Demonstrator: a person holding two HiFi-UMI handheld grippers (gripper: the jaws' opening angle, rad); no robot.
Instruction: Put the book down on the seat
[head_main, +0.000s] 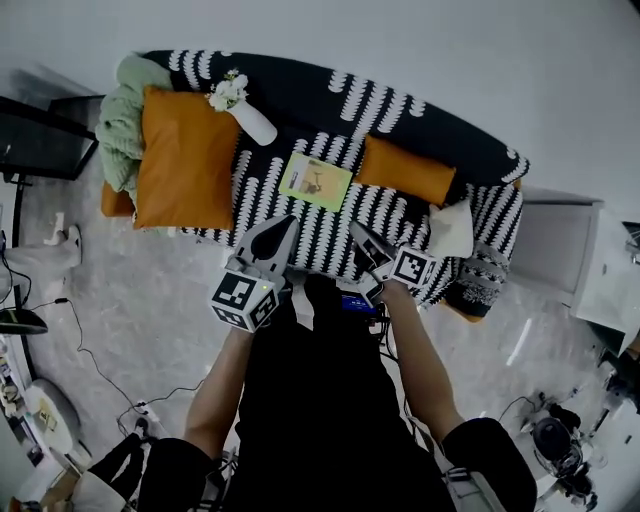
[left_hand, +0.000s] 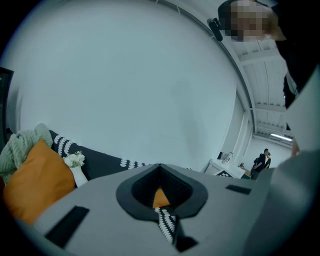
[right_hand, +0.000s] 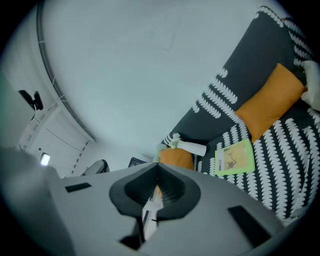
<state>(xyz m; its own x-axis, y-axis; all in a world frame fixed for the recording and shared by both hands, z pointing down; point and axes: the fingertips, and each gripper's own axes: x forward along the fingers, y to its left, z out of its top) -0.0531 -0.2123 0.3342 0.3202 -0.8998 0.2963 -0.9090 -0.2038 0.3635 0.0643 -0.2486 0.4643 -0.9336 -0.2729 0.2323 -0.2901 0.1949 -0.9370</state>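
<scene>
Hovering nearest, at the sofa's front edge, the left gripper (head_main: 286, 226) and right gripper (head_main: 357, 232) are seen with jaws closed together, nothing gripped. Beyond these 2, the book (head_main: 316, 181) is laid flat on the seat (head_main: 400, 215), between a large orange cushion (head_main: 185, 160) and a small orange cushion (head_main: 405, 170).

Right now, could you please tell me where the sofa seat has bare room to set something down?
Free: the patterned seat between the large orange cushion and the book, and the strip in front of the book. Crowded: left end, with blanket and vase.
</scene>
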